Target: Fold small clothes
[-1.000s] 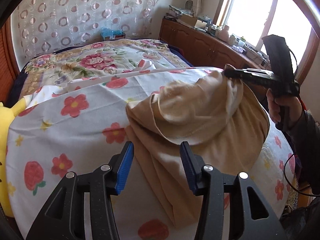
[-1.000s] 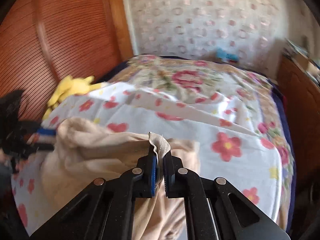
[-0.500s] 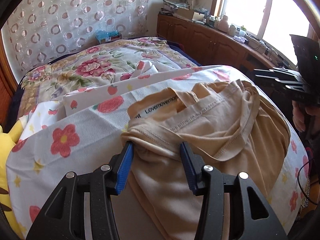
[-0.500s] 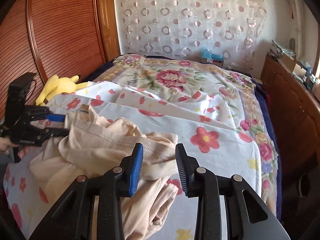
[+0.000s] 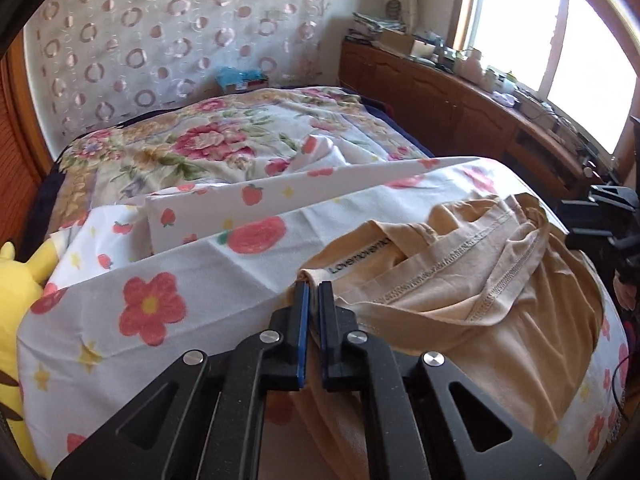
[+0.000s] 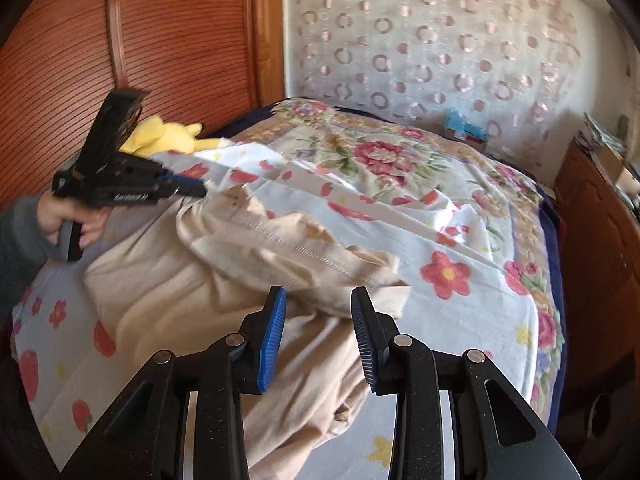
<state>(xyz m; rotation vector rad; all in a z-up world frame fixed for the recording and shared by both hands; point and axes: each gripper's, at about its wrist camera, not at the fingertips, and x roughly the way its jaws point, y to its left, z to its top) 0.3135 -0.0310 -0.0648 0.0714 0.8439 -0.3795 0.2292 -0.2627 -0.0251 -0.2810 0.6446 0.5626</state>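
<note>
Beige garment (image 5: 460, 304) pinched at its corner by left gripper (image 5: 313, 292); right gripper (image 6: 319, 300) hovers over it, spread wide.

1. One beige garment (image 5: 472, 312), lying crumpled on the near part of the bed.
2. One bed (image 6: 472, 320), with two patterned covers: one white sheet (image 5: 132, 312) with red flowers on the near half, one rose-printed quilt (image 5: 192, 148) on the far half.
3. Two handheld grippers: the left gripper (image 5: 313, 304) and the right gripper (image 6: 319, 312), each with two blue-padded fingers (image 6: 274, 332), so four in all.
4. One yellow plush toy (image 6: 168, 136), at the far left edge of the bed.
5. One blue packet (image 5: 240, 78), at the far end by the curtain.
6. One circle-patterned curtain (image 6: 420, 32) on the far wall.
7. One long wooden counter (image 5: 460, 108) under the window on the right; the small items on it are too many and too small to count.
</note>
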